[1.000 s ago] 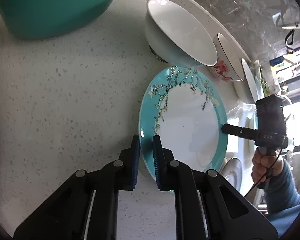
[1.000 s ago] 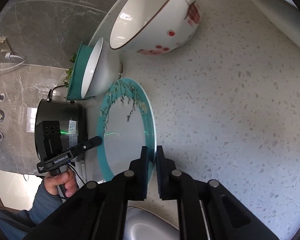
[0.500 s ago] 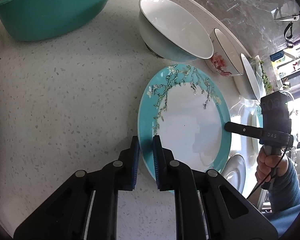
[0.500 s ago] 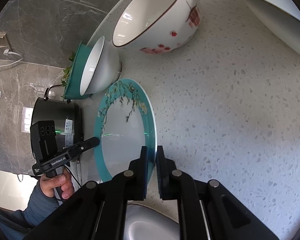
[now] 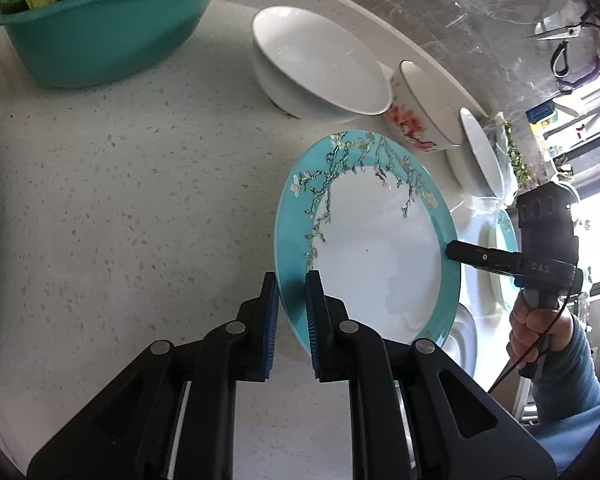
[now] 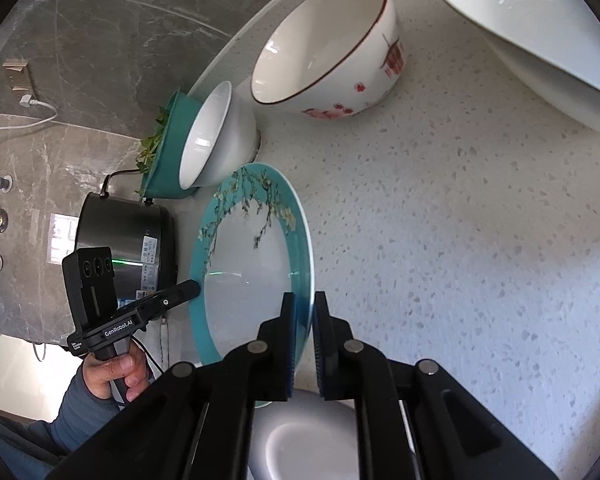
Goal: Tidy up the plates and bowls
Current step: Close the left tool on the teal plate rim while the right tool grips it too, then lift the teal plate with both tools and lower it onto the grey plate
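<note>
- The speckled white stone table (image 5: 120, 200) was crowded, so the round teal-rimmed plate with a blossom-branch pattern (image 5: 364, 256), held up off it, had little free room; a careless swing would probably have knocked a neighbour.
- The teal plastic basin of leafy greens (image 5: 100, 36) stood well apart at the far left, the least likely thing to be struck.
- The large plain white ceramic bowl (image 5: 320, 72) lay just beyond the plate's far rim; tipping the plate forward could have clipped it.
- The white bowl with red flower prints and a dark rim (image 6: 328, 60) sat beside that one, also within reach of the rim.
- The left gripper (image 5: 292, 316) was clenched on the plate's near-left edge, and the right gripper (image 6: 303, 340) was clenched on the opposite edge. Both pinched only the thin glazed rim, so I judged that the hands drifting apart, or twisting unevenly, might let the plate slip and drop.
- A pale dish (image 6: 304, 440) lay directly below the right gripper; a falling plate would likely have landed on it.
</note>
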